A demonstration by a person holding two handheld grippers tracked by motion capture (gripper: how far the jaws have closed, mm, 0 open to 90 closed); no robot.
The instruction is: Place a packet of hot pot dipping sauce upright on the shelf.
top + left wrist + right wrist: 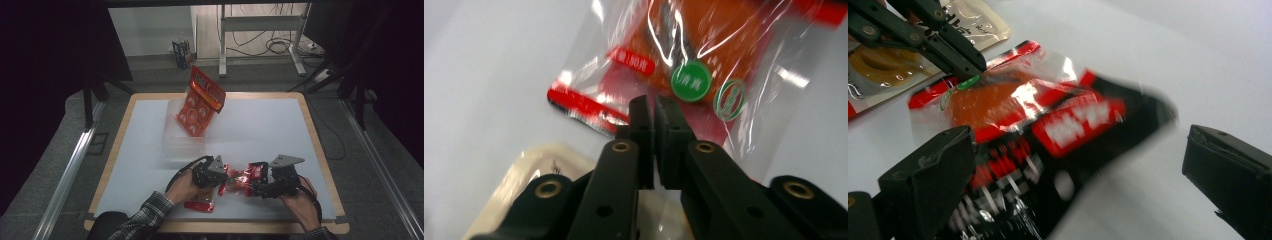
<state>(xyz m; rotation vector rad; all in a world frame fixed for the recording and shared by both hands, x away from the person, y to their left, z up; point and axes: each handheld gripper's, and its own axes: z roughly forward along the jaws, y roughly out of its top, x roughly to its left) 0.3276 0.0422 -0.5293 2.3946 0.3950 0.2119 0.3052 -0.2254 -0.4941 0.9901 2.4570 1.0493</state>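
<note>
Our snack packet (239,181) lies at the table's (260,130) near edge, between both grippers. The left gripper (654,107) pinches its clear edge; the right gripper (1075,170) stands wide around the dark end. It looks light, crinkly, slippery — we'd grip the flat sealed seam.

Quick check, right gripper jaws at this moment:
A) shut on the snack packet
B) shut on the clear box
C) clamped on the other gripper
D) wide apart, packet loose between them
D: in the right gripper view the right gripper has its jaws standing far apart, and the red-and-black snack packet lies between them with neither pad pressing on it.
</note>
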